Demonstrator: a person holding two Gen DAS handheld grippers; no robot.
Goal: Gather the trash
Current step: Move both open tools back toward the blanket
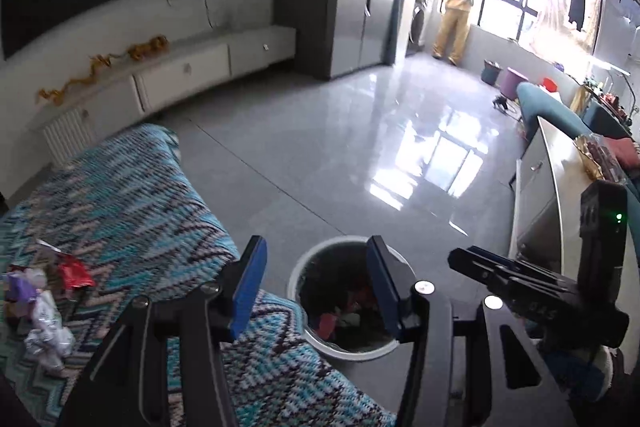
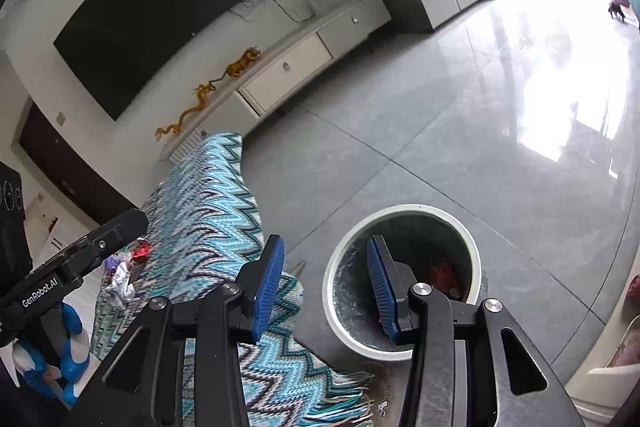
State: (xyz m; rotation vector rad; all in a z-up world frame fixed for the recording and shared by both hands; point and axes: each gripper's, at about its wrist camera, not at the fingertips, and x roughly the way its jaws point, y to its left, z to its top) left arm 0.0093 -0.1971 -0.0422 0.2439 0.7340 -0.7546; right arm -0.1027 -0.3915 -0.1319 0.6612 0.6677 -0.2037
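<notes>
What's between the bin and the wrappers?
Only zigzag blanket lies between the bin and the wrappers, clearest in the right wrist view.

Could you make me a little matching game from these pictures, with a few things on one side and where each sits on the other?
Things:
1. red wrapper
2. golden dragon ornament
3. trash bin
4. zigzag blanket

Places:
A. on the grey floor tiles, wrappers inside
B. on the white TV cabinet, under the dark screen
C. lying on the blanket, near crumpled white and purple wrappers
D. draped beside the bin

Pairs: 1-C, 2-B, 3-A, 4-D
</notes>
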